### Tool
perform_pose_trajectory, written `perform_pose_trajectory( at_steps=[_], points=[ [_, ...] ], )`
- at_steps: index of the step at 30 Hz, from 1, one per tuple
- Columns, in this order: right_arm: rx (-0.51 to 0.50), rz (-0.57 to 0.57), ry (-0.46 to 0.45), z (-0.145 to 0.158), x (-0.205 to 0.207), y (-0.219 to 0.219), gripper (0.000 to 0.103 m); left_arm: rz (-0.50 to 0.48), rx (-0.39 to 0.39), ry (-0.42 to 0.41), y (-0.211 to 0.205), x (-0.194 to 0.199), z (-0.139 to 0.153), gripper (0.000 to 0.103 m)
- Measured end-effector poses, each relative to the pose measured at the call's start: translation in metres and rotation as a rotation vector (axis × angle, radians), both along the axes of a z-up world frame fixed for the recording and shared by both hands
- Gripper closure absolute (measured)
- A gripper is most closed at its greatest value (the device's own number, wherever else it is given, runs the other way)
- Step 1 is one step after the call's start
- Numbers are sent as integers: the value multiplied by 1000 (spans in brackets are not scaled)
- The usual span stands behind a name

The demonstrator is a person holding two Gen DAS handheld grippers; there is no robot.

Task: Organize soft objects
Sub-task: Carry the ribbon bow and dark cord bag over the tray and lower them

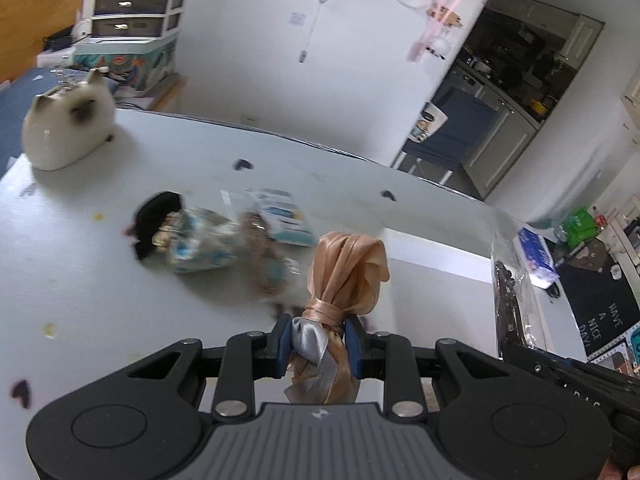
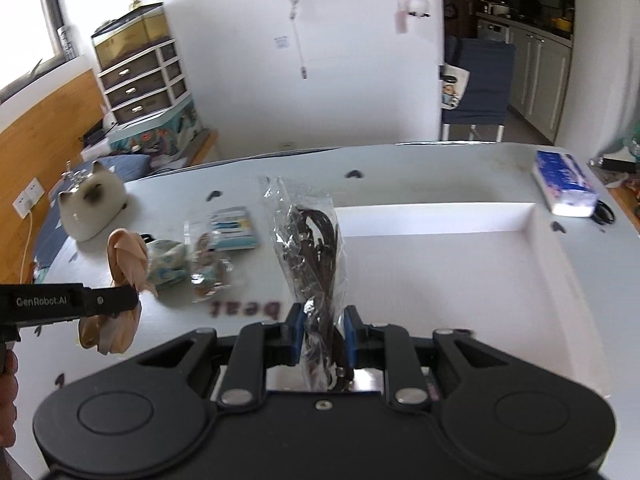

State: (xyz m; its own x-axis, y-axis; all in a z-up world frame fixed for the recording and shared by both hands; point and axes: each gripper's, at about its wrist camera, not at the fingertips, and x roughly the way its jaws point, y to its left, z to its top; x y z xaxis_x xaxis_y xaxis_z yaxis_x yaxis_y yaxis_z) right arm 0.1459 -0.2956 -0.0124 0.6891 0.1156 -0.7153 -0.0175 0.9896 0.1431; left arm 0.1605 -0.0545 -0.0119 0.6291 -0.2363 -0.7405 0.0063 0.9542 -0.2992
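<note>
Peach satin: in the left wrist view the left gripper (image 1: 316,346) was clamped on a bundled peach-and-silver scarf (image 1: 344,276), blue pads pinching it just below the ribbon tie, knot end standing up past the fingers and clear of the table (image 1: 100,280). Grip at the tied neck made sense to me: narrowest, firmest spot on a floppy item. Still on the table beyond it: a patterned fabric pouch (image 1: 200,246) touching a black soft item (image 1: 156,216), a blurred clear packet (image 1: 272,268), a white-blue pack (image 1: 284,220), and a ceramic cat (image 1: 68,128) well apart at the far corner. Right wrist view: the right gripper (image 2: 322,336) was closed on a clear plastic bag of dark brown straps (image 2: 316,240), jaws nearly together on the bag's lower part, rest of the bag sticking up forward. A shallow white tray (image 2: 536,220) sat just right of it, empty as far as I could see; likely the drop target, my guess only. Tissue pack (image 2: 564,184) lay beyond the tray's far corner. The left gripper also showed at the left edge of this view, scarf hanging through it. Both items looked lifted, neither sorted yet.
</note>
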Motion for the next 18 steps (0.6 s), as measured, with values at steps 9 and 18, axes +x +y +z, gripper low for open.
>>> perform_pose_trajectory(
  at_steps=[9,18],
  points=[
    [-7,-59,5,-4,-9,-72,81,-64,-65,27,-74,3,-4,74],
    [-12,-132,24,-13,-21,-145,81,-166,-136,79,-158,8,-17,74]
  ],
)
